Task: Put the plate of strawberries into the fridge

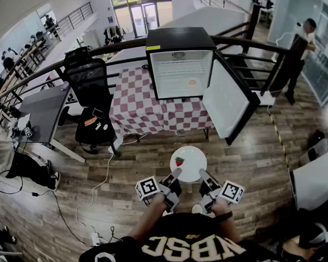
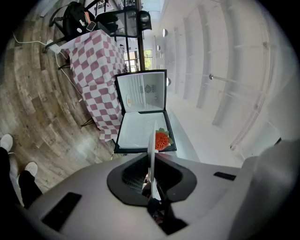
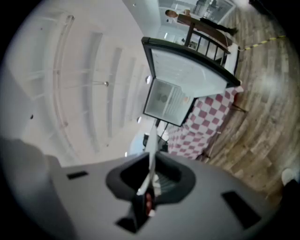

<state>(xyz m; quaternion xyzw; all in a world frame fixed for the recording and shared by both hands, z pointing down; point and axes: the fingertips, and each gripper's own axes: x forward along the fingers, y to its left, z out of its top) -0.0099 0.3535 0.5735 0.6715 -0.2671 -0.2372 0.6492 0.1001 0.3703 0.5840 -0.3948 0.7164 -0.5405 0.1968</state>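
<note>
A white plate [image 1: 192, 160] with one red strawberry [image 1: 179, 161] on it hangs over the wooden floor, in front of me. My left gripper [image 1: 174, 175] is shut on the plate's near left rim and my right gripper [image 1: 203, 175] is shut on its near right rim. In the left gripper view the plate [image 2: 151, 152] shows edge-on between the jaws, with the strawberry [image 2: 161, 140] beyond. The right gripper view shows the plate's rim [image 3: 152, 150] pinched the same way. The small black fridge [image 1: 181, 72] stands ahead on a checkered table [image 1: 135, 110], its door [image 1: 228, 99] swung open to the right.
A black office chair [image 1: 90, 88] and a grey desk [image 1: 42, 112] stand left of the table. A dark railing [image 1: 247, 44] runs behind the fridge. A person [image 1: 302, 49] stands at the far right. Cables [image 1: 95, 186] lie on the floor to my left.
</note>
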